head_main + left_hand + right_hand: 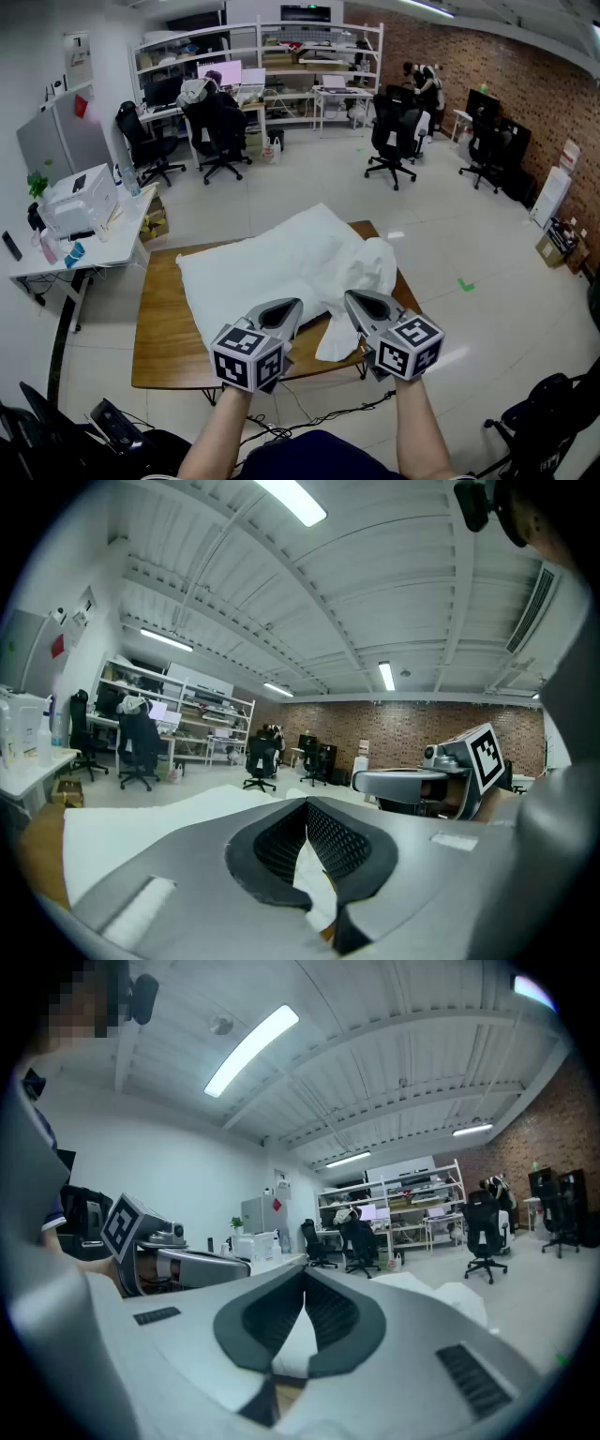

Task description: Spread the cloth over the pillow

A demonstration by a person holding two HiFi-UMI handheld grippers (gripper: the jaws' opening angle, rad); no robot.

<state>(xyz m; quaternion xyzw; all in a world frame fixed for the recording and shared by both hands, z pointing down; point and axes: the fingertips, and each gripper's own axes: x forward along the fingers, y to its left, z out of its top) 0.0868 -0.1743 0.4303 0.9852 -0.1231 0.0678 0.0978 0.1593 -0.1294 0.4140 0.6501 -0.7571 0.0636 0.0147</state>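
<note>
Item: wooden table [161, 339], rectangular, standing on a pale tiled floor [450, 244] and taken here as the reference for all placements. On the table: one white pillow [246, 277], lying flat and skewed, covering most of the top from the middle to the far right corner, with bare wood showing along the left side and the near left edge. On the pillow, toward the table's right side: one white cloth [371, 266], bunched in a crumpled heap rather than laid out, with a loose tail running down to the table's near edge. Over the near edge, roughly at its middle: left gripper [295, 306], held about level, its two jaws pressed together at the tips with nothing caught between them, the pillow lying just past the tips. Beside it, over the near edge to the right: right gripper [350, 297], likewise about level, jaws closed tip to tip and empty, pointing at the cloth's tail. The two grippers sit close together, apart from each other, each carried on a bare forearm.
</note>
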